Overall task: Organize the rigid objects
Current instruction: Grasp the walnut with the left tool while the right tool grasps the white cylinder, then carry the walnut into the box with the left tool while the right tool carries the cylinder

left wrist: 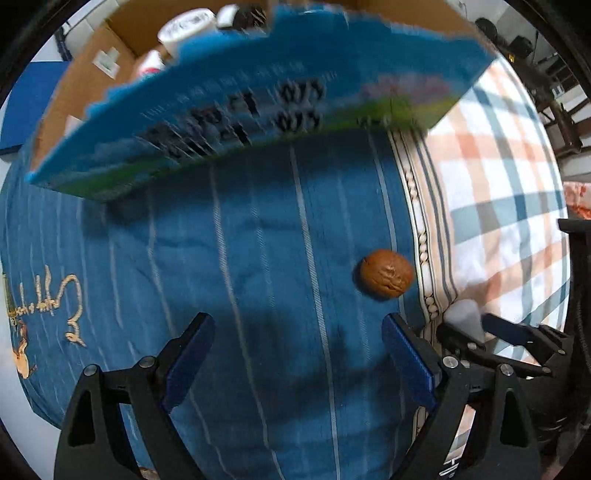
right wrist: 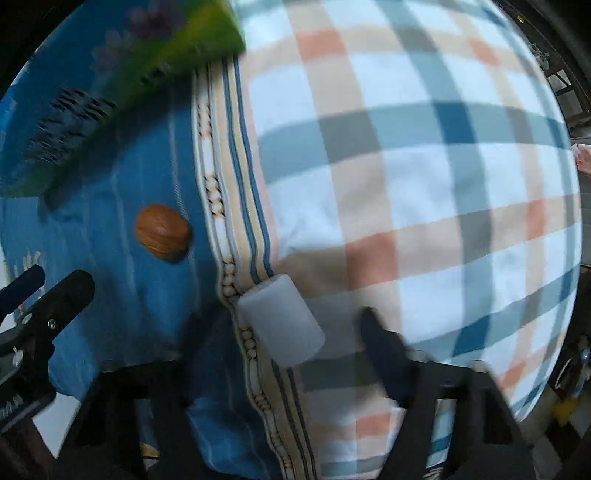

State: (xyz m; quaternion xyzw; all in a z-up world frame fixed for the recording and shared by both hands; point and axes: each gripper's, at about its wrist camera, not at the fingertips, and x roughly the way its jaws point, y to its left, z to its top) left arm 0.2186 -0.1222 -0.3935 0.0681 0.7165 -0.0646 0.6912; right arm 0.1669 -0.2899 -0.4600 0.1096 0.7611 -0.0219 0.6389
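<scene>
A brown walnut (left wrist: 386, 272) lies on the blue striped cloth (left wrist: 258, 277), just ahead and right of my open, empty left gripper (left wrist: 297, 332). A blurred blue and green carton (left wrist: 258, 99) lies beyond it. A small white cylinder (right wrist: 280, 319) lies on its side at the seam between the blue cloth and the plaid cloth (right wrist: 424, 166). My right gripper (right wrist: 284, 332) is open with the cylinder between its fingers, not clamped. The walnut (right wrist: 162, 232) and carton (right wrist: 110, 85) show to its left. The right gripper and cylinder (left wrist: 465, 319) also show in the left wrist view.
A cardboard box (left wrist: 122, 48) with white bottles (left wrist: 188, 27) stands behind the carton. The left gripper's fingers (right wrist: 55, 299) show at the left edge of the right wrist view. Dark furniture (left wrist: 554, 92) stands at the far right.
</scene>
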